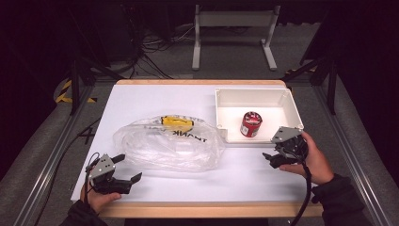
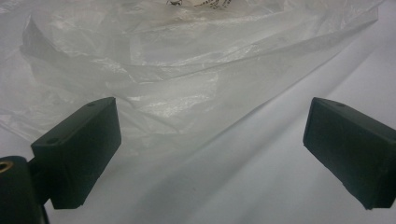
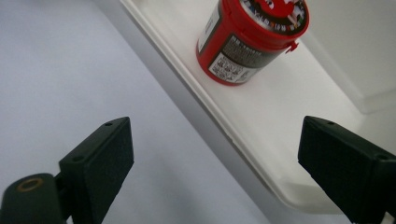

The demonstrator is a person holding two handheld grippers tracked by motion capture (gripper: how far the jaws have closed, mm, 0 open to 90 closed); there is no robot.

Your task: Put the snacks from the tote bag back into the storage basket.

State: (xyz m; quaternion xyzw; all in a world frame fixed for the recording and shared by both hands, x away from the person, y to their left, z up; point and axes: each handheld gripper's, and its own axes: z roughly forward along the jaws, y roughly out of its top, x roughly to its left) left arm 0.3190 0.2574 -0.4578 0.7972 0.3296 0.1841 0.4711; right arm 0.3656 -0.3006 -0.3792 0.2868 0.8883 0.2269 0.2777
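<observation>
A clear plastic bag (image 1: 169, 143) lies crumpled in the middle of the white table, with a yellow item (image 1: 176, 123) inside near its far edge. Its folds spread across the left gripper view (image 2: 187, 74). My left gripper (image 1: 127, 169) (image 2: 210, 154) sits open just left of and in front of the bag, jaws apart and empty. A red tub (image 1: 251, 124) (image 3: 252, 37) with a printed lid stands in the white bin (image 1: 291, 106) (image 3: 261, 140). My right gripper (image 1: 277, 157) (image 3: 215, 163) is open at the bin's near edge, empty, pointing at the tub.
The table's wooden front edge (image 1: 207, 209) runs just behind both hands. Metal frame rails (image 1: 42, 160) flank the table. A white stand (image 1: 233, 28) and cables lie on the floor beyond the far edge.
</observation>
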